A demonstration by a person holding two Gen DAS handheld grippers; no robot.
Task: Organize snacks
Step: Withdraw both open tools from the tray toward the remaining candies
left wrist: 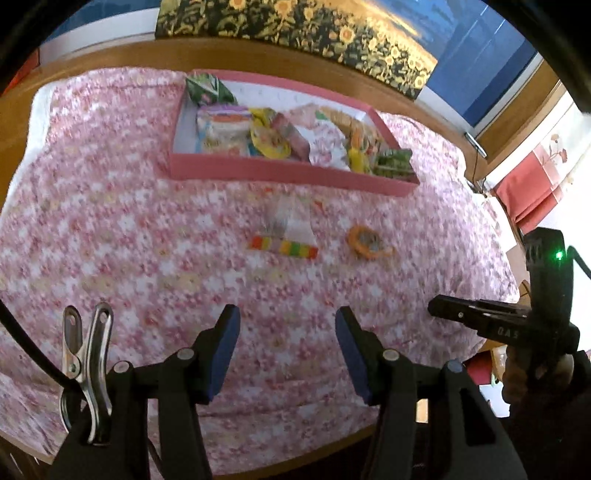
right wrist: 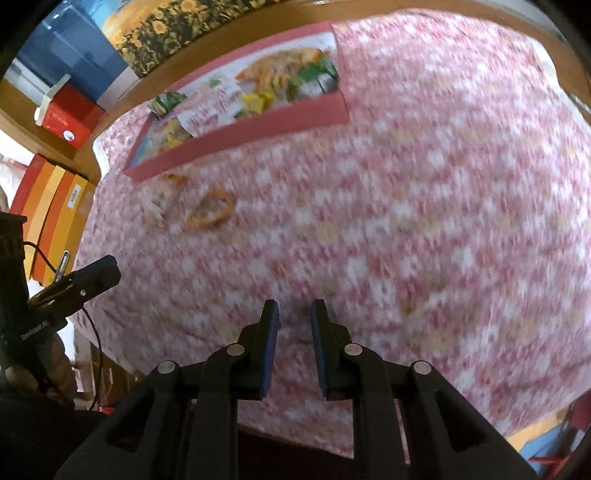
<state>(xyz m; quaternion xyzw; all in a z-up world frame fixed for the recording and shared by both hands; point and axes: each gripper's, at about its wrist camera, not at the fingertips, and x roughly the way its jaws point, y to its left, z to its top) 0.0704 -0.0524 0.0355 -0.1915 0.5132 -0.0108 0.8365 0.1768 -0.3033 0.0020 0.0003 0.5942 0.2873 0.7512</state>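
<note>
A pink tray (left wrist: 258, 170) holding several snack packets stands at the far side of the pink flowered cloth (left wrist: 147, 240). In front of it lie a clear bag with a colourful striped header (left wrist: 286, 240) and a small orange round packet (left wrist: 369, 242). My left gripper (left wrist: 288, 334) hovers over the near part of the cloth, open and empty. My right gripper (right wrist: 294, 325) shows a narrow gap with only cloth behind it. The right wrist view is blurred; the tray (right wrist: 240, 138) and orange packet (right wrist: 210, 212) lie far to its upper left. Each gripper shows in the other's view: right gripper (left wrist: 439, 310), left gripper (right wrist: 107, 269).
A sunflower picture (left wrist: 295, 26) leans behind the wooden table rim (left wrist: 110, 55). A metal clip (left wrist: 86, 362) hangs by my left gripper. A red box (right wrist: 68, 118) and orange striped folders (right wrist: 51, 206) stand off the table's left side in the right wrist view.
</note>
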